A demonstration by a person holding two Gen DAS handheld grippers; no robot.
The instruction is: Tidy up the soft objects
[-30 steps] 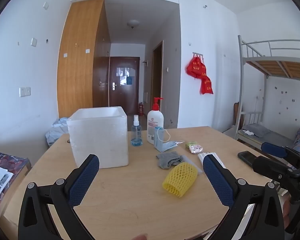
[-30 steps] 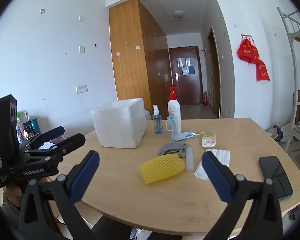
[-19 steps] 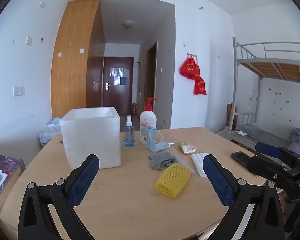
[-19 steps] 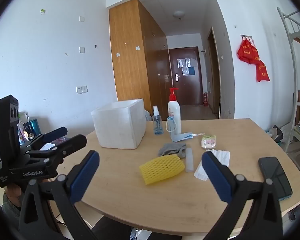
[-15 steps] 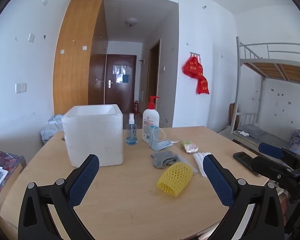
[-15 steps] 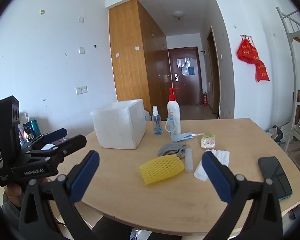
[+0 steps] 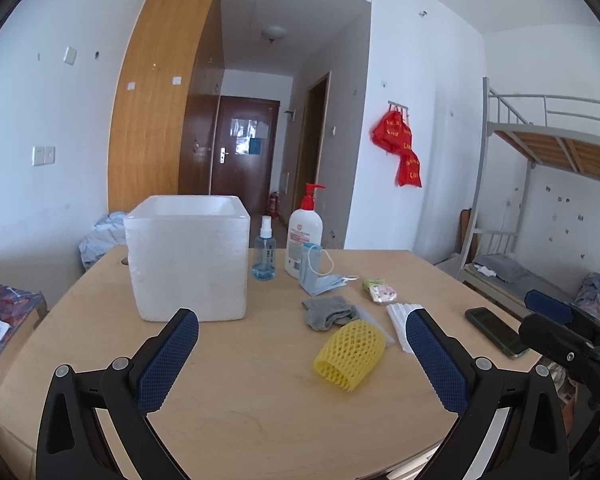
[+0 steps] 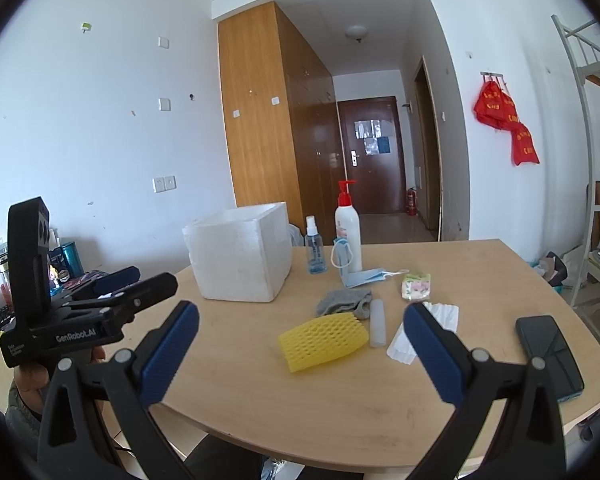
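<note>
Start of the job, apparently: nothing picked up. Left gripper (image 7: 300, 334) and right gripper (image 8: 300, 324) spread wide, empty, near table edge. Yellow foam net (image 8: 323, 340) mid-table, gray sock (image 8: 342, 301) just beyond, foam box (image 8: 240, 256) far left. Next, probably: reach over net, pinch gently, carry to box.

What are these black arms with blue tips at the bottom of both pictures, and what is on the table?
They are hand-held grippers, one in each of a person's hands, each with a camera looking forward along its two fingers. One picture is taken from the left gripper, the other from the right gripper. Both are open and hold nothing. On the wooden table stand a white foam box, a small spray bottle and a pump bottle. Near them lie a blue face mask, a grey sock, a yellow foam net, a small packet, folded white paper and a black phone.
</note>
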